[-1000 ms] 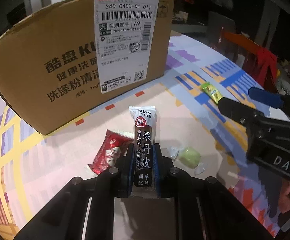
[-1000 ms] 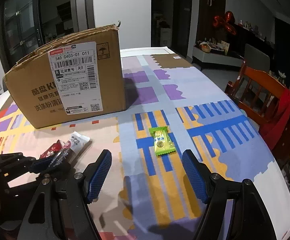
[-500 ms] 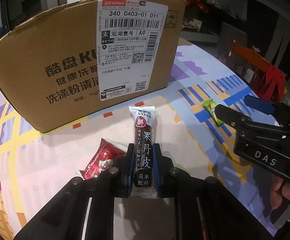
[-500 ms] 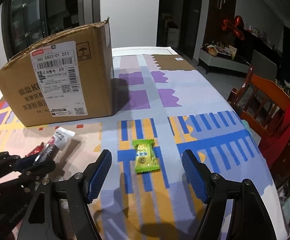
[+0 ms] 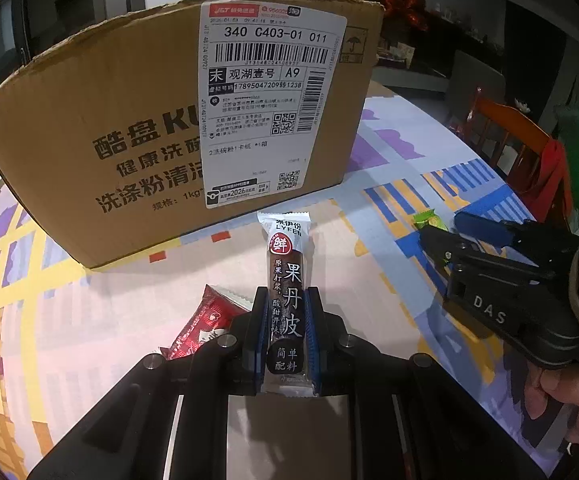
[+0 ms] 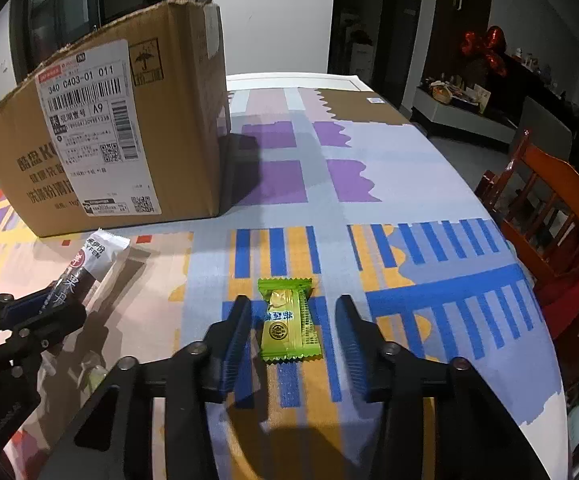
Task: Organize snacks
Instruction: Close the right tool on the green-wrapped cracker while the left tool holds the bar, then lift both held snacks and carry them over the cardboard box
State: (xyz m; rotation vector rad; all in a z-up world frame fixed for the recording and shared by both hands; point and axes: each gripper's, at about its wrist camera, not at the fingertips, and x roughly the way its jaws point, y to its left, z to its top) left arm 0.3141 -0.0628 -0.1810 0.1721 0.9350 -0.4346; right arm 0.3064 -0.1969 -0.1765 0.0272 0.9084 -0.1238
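While the left claw (image 5: 285,332) grips the dark snack bar (image 5: 286,288), half-hiding a red packet (image 5: 205,324), the right claw (image 6: 291,344) closes around green candy (image 6: 289,322).

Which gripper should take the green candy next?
Right. The right gripper already straddles the green candy on the tablecloth, its jaws closing with the pads not yet touching. The left gripper is shut on the dark snack bar, so it is occupied.
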